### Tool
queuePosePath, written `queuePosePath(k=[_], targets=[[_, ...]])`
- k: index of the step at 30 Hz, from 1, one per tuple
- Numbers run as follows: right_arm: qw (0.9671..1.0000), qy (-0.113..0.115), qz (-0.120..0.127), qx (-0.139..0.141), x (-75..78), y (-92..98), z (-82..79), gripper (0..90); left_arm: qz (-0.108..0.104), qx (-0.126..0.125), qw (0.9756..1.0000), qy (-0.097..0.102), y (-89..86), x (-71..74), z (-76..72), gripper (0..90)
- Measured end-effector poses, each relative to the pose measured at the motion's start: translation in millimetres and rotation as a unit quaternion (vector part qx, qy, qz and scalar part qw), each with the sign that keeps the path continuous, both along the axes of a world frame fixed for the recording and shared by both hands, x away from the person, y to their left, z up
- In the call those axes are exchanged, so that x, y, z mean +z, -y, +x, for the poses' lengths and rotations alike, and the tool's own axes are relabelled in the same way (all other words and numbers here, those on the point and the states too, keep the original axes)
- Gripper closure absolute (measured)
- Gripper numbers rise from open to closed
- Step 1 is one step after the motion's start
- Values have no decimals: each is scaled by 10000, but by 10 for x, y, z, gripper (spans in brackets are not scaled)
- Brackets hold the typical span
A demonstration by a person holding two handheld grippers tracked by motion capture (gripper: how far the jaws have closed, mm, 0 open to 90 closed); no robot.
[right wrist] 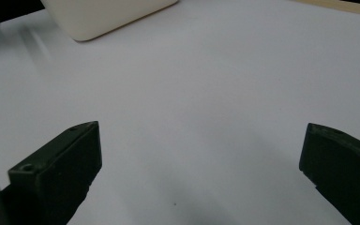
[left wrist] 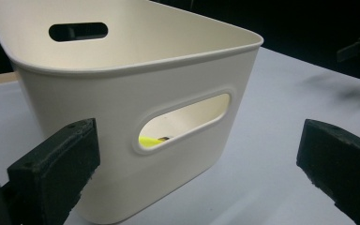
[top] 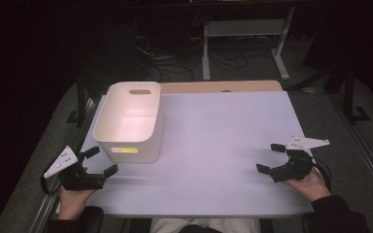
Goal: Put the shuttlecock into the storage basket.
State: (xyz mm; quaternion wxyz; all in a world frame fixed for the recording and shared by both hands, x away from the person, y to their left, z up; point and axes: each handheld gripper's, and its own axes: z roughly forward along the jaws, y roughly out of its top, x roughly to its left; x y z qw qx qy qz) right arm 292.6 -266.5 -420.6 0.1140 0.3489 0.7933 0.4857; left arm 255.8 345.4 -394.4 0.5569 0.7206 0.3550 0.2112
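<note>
White plastic bin [top: 131, 121] stands upright at left of centre in the high view, on the pale table mat [top: 213, 145]. Cut-out handle slot in each end wall. A yellow item [left wrist: 151, 140] shows through the near slot in the left gripper view; it lies inside on the bin floor; what it is, cannot tell.

Left gripper [top: 101, 161] at lower left of the high view, jaws spread wide, holding nothing, just beside the bin's near corner and apart from it. In the left gripper view the bin wall sits between the two jaws, closer to the left one.

Right gripper [top: 268, 158] at lower right, jaws likewise spread and empty, well apart from the bin, over bare mat.

Risks, as judged:
- The bin looks light, so a jaw nudging the wall would likely slide or turn it on the smooth mat.
- A one-sided grip on the thin rim may tip it and spill the yellow item.
- The right gripper is too far off to steady it.
</note>
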Motion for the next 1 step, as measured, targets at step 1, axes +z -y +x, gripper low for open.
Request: queuePosePath(k=[1], targets=[[10000,11,-5,-12,-9,5,-5,0,-2,-1,10000,1,1,0,1,0]])
